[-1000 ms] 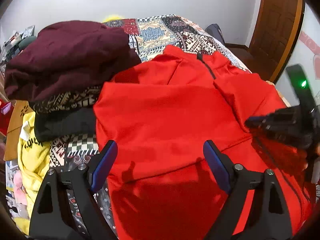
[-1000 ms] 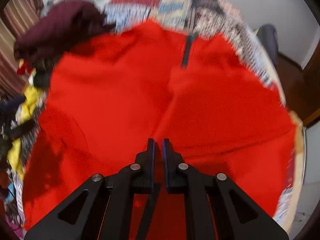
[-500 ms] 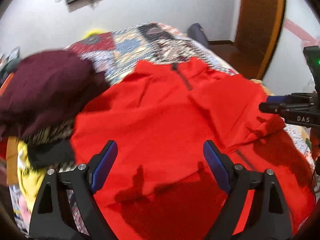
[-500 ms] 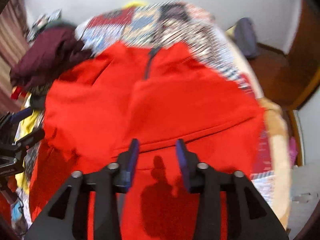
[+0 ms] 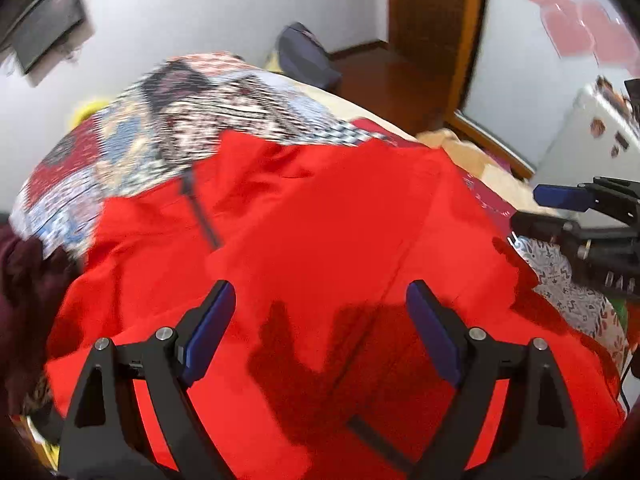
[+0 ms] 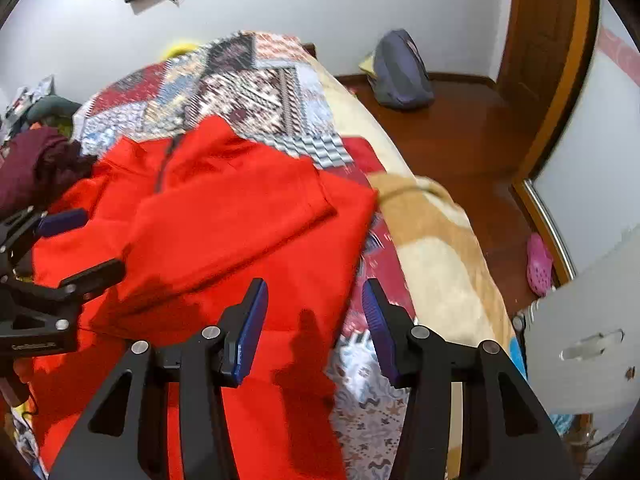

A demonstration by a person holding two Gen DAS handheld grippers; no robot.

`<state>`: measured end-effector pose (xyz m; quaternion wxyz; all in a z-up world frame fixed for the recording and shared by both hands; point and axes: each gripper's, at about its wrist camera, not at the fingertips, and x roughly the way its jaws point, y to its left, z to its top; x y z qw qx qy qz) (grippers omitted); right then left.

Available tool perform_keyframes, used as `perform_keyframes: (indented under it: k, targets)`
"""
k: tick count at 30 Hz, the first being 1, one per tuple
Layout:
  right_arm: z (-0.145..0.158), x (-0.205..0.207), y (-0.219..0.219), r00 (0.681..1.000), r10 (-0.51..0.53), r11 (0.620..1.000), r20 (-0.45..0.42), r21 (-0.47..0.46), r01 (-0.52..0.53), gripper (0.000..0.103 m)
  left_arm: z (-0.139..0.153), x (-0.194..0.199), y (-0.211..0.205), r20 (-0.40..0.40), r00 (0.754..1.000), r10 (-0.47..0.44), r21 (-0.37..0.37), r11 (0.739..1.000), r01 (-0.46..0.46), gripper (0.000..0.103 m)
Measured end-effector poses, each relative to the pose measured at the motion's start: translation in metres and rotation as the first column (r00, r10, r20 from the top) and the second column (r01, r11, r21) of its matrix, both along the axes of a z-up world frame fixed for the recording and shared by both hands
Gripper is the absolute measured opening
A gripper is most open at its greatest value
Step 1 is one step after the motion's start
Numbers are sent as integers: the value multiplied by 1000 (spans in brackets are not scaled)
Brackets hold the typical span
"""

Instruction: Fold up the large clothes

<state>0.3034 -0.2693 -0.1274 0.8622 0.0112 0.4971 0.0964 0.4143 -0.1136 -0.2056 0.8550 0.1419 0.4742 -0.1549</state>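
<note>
On the bed, over a patchwork quilt, a red zip-neck top is lying spread out, collar toward the far wall, dark zipper running down from the neck. 1 sleeve is lying folded across the chest, its cuff edge showing toward the bed's right side in the right wrist view.

Left gripper is hovering above the lower body of the top, jaws standing wide apart, nothing between the blue pads; its shadow is falling on the red cloth below.

Right gripper is hanging over the right hem edge of the top, where red cloth is meeting quilt; jaws parted, nothing held. Contact with the cloth cannot be judged.

A maroon garment is sitting heaped at the left of the top, touching its shoulder. A grey-blue bag is resting on the wooden floor by the wall. A pink clog is lying near the doorway.
</note>
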Motion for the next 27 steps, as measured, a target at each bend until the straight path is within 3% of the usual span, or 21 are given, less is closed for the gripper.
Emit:
perform_keyframes:
  k: [4, 9, 13, 15, 18, 19, 21, 27]
  targets:
    - [-21, 1, -2, 999, 2, 1000, -42, 5, -2, 45, -32, 18, -29, -74, 996, -48, 38, 998, 51, 87]
    - [-44, 0, -5, 996, 12, 1000, -87, 4, -11, 45, -63, 36, -44, -147, 987, -59, 60, 996, 69, 72]
    - [-57, -2, -6, 994, 7, 1000, -110, 17, -6, 46, -72, 51, -45, -142, 989, -29, 31, 999, 33, 64]
    - [-58, -4, -7, 995, 7, 1000, -100, 21, -5, 47, -74, 59, -45, -138, 990, -10, 2, 1000, 10, 53]
    - [-57, -6, -8, 995, 7, 1000, -96, 21, -5, 48, -71, 66, -44, -147, 989, -11, -42, 999, 5, 22]
    - [-57, -6, -8, 995, 8, 1000, -96, 19, -6, 48, -69, 67, -42, -151, 988, -14, -61, 998, 5, 3]
    - [-58, -7, -8, 995, 9, 1000, -97, 15, -7, 49, -61, 67, -37, -152, 988, -5, -87, 996, -8, 2]
    - [-59, -7, -6, 995, 11, 1000, -95, 5, -11, 49, -4, 44, 1, -51, 998, 31, -174, 984, -40, 2]
